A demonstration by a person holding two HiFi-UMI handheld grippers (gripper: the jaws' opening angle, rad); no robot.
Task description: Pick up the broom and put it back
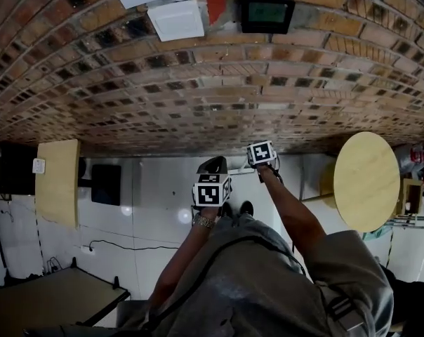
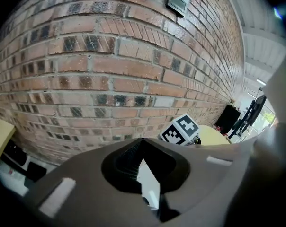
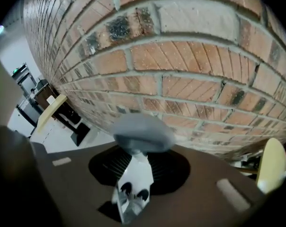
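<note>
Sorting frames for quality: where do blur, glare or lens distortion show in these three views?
Head view: fisheye bows the brick wall; glare spot on the floor. Right gripper view: grey thing at the jaws smeared. Left gripper view: washed-out right edge, dark corners.

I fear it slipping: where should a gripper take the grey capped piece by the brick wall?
Take the grey capped piece by the narrow stem just under its cap, from the side, as the right gripper does: the cap flares wider than the stem, so it likely can't slip down through.
</note>
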